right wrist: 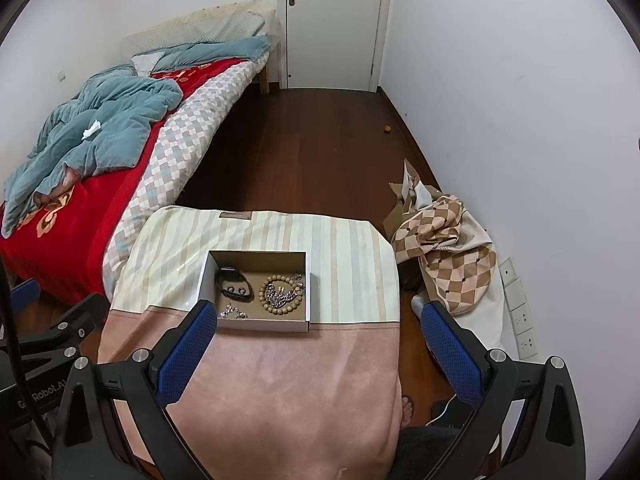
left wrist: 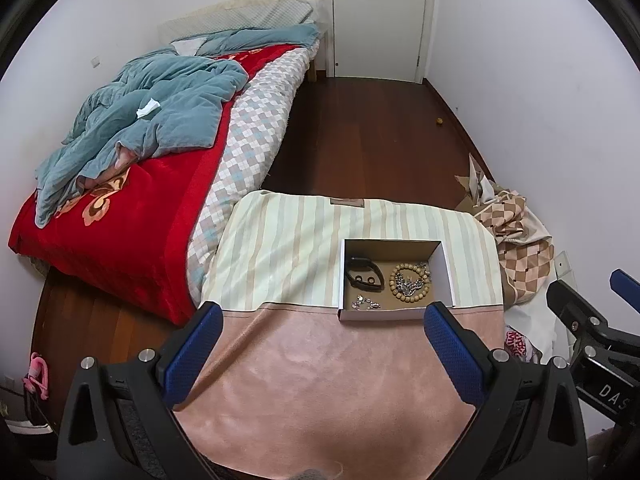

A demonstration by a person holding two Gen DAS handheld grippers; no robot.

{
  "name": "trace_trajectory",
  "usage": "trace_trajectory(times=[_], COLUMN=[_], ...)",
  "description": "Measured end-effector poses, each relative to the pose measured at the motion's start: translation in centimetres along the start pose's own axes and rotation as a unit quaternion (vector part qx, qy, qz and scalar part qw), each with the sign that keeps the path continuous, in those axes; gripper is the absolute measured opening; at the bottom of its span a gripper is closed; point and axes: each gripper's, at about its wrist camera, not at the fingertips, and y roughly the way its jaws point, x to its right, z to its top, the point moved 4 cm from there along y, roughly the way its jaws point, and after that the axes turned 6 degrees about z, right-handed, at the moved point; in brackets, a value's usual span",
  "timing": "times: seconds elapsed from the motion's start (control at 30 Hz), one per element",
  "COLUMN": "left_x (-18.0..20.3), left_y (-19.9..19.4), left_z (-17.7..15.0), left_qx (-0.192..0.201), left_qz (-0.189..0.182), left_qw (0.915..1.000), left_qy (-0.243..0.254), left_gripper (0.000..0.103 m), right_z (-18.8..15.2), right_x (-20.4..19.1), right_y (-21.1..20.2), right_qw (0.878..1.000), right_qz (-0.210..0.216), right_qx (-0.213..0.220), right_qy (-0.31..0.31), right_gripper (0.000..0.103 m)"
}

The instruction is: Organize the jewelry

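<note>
A shallow white cardboard box (left wrist: 447, 270) (right wrist: 206, 280) sits on a cloth-covered table (left wrist: 304, 360) (right wrist: 296, 368). Inside lie a black watch band (left wrist: 362, 274) (right wrist: 234, 282), a wooden bead bracelet (left wrist: 410, 282) (right wrist: 282, 294) around a silver chain (left wrist: 408, 284) (right wrist: 280, 296), and small silver pieces (left wrist: 364, 303) (right wrist: 234, 313) near the front wall. My left gripper (left wrist: 324, 316) is open and empty, just in front of the box. My right gripper (right wrist: 320, 316) is open and empty, its left finger (right wrist: 188, 344) beside the box's front left corner. The right gripper also shows in the left wrist view (left wrist: 592, 320).
A bed (left wrist: 132, 184) (right wrist: 80, 184) with a red blanket and blue quilt stands left of the table. A checked cloth heap (left wrist: 516, 240) (right wrist: 448, 256) lies on the floor to the right. A white door (left wrist: 378, 16) (right wrist: 334, 20) is at the far end across dark wood floor.
</note>
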Motion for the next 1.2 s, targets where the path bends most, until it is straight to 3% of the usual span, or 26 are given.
trace_trajectory(times=[1.2], left_x=[0.2], left_y=[0.0], left_z=[-1.0], left_qx=[-0.007], left_qz=[-0.01], left_qw=[0.9999], left_qy=[0.007], left_gripper=[0.103], right_z=[-1.0], right_x=[0.1], right_y=[0.1], right_qw=[1.0], right_qz=[0.001], right_qx=[-0.014], right_qy=[-0.004], right_gripper=[0.103])
